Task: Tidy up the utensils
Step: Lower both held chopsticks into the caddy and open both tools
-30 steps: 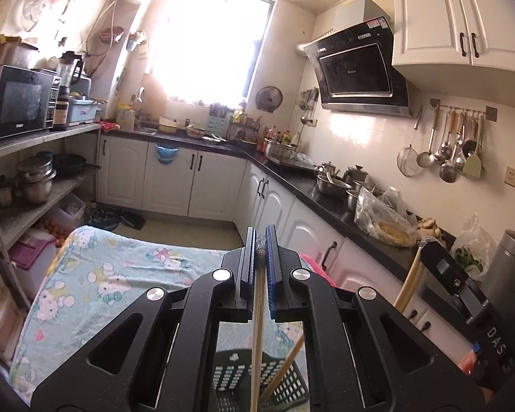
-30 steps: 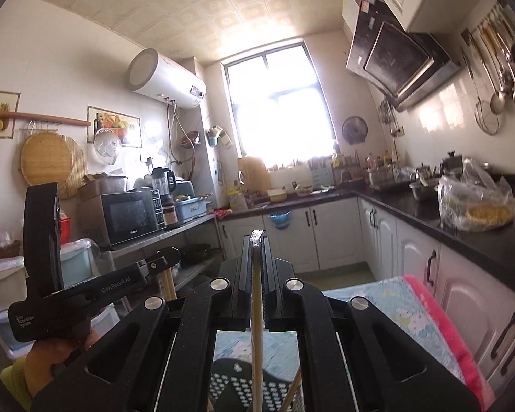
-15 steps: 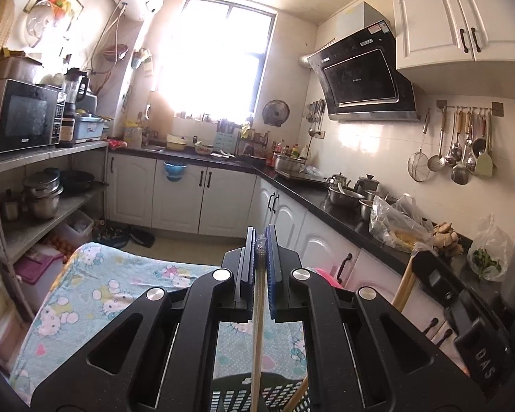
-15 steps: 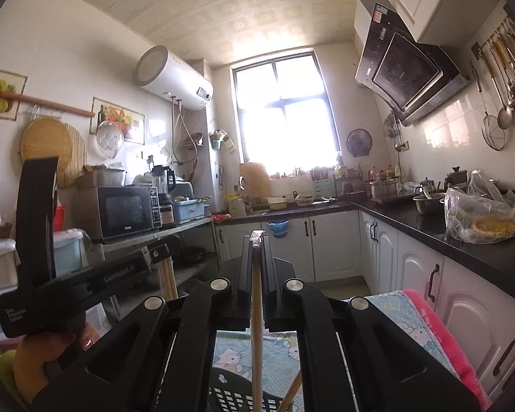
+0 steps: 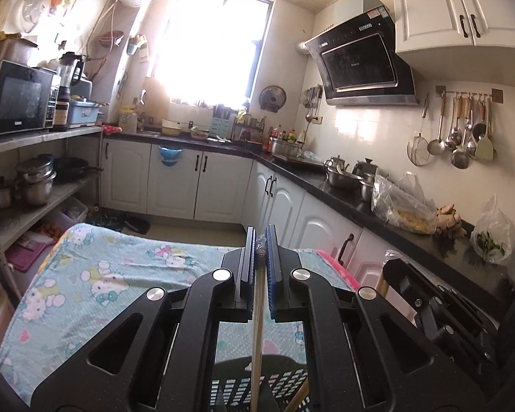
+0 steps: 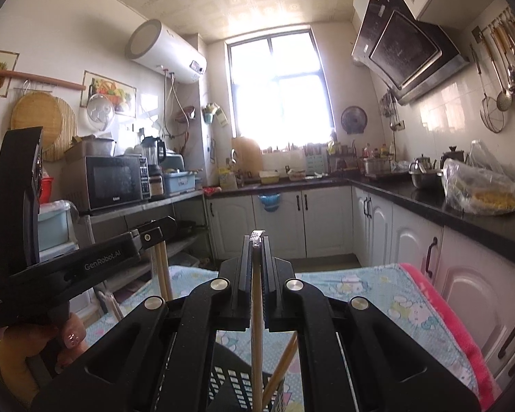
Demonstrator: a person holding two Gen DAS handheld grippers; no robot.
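Left wrist view: the left tongs (image 5: 261, 240) are clenched on a chopstick (image 5: 255, 343) that runs upright between the pads; its lower end is cut off at the frame edge, over a black perforated basket (image 5: 285, 382) half hidden by the tong frame. Right wrist view: the right tongs (image 6: 256, 240) grasp another chopstick (image 6: 256, 326), upright, above the patterned cloth (image 6: 377, 295) on the desk.

My left hand-held gripper (image 5: 260, 240) was black with one blue pad, my right hand-held gripper (image 6: 256, 240) all black. Each pinched a pale wooden chopstick (image 6: 256, 326). Below sat a black perforated basket (image 5: 285, 382) on a light-blue, cartoon-cat-print cloth (image 5: 120, 274) edged in pink.
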